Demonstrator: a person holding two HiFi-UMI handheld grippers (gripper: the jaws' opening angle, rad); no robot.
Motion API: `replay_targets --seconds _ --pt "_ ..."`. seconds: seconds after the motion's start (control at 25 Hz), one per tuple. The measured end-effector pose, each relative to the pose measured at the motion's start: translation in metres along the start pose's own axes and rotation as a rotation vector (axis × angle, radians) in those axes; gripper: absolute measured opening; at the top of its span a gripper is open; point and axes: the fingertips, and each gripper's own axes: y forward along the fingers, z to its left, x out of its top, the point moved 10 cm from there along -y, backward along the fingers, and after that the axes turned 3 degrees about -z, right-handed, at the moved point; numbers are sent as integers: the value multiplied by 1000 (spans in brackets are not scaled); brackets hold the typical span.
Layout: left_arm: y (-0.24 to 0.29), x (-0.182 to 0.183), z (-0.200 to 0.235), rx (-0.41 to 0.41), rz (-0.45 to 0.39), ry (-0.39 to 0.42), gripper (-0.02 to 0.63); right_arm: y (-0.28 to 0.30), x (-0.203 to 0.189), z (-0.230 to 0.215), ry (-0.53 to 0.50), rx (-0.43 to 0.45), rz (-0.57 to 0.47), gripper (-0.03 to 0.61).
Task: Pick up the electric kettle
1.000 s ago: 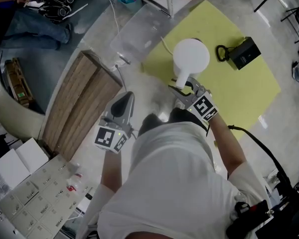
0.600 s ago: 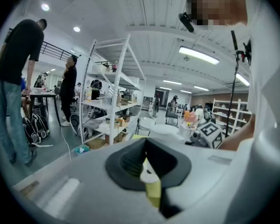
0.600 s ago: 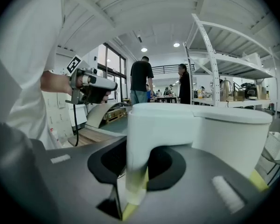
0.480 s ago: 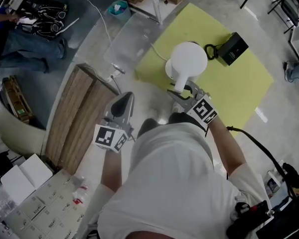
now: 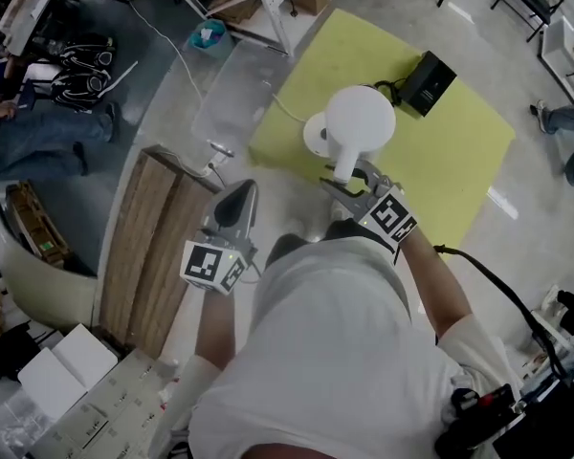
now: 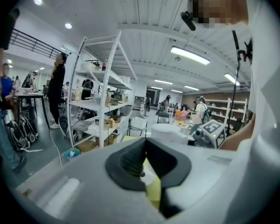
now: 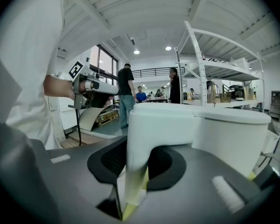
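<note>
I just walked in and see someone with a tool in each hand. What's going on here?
A person standing over a yellow mat has the right tongs clamped on the handle of a white kettle. The kettle looks raised clear of its round base, which lies on the mat beside it. The left tongs hold nothing and are off to the side, over the floor.

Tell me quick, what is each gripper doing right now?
Left gripper: shut, nothing between its jaws.
Right gripper: shut on the handle of the round white plastic electric kettle.
</note>
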Motion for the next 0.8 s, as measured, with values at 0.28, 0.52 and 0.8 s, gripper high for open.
replay_targets --seconds 0.28,0.52,0.8 --pt "10 3 -8 -58 15 25 5 -19 -3 4 11 -63 -8 95" --pt "20 6 -20 -106 32 40 5 -39 -3 5 16 -109 -12 95" --pt "39 4 -30 -149 44 31 5 -57 -10 2 31 -171 -15 97"
